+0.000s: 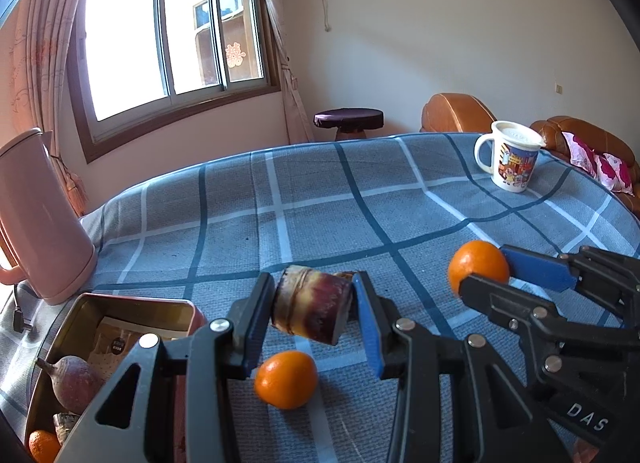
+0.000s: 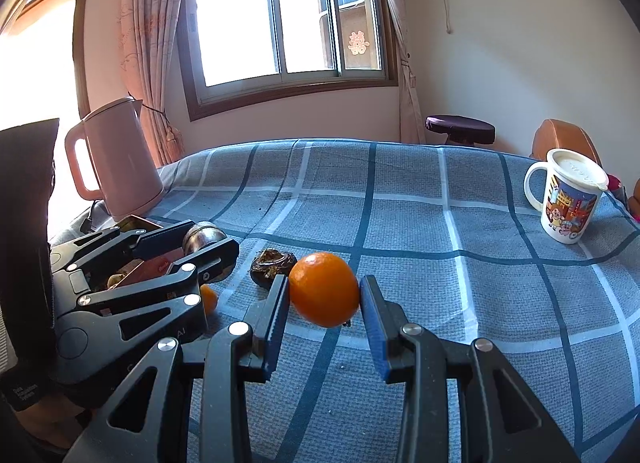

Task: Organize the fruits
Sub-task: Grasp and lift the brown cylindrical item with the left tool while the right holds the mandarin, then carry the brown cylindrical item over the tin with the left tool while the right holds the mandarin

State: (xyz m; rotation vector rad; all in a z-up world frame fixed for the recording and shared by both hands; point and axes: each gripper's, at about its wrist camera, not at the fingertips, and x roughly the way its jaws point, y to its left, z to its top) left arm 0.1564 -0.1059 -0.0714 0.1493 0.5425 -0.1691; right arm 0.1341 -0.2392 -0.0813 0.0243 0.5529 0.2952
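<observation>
My left gripper [image 1: 312,309] is shut on a short purple sugarcane piece [image 1: 312,309] and holds it above the blue checked tablecloth; it also shows in the right wrist view [image 2: 208,245]. A loose orange [image 1: 286,379] lies on the cloth below it. My right gripper [image 2: 324,313] has its jaws around a second orange [image 2: 324,289], held off the cloth; it also shows in the left wrist view [image 1: 478,267]. An open red tin [image 1: 132,313] at lower left holds a purple fruit [image 1: 74,383], a small orange [image 1: 42,445] and a paper packet.
A pink kettle [image 1: 40,219] stands at the table's left edge behind the tin. A lidded cartoon mug [image 1: 512,157] stands at the far right. A dark dried fruit [image 2: 272,265] lies on the cloth beside the right gripper. Sofa and stool stand beyond the table.
</observation>
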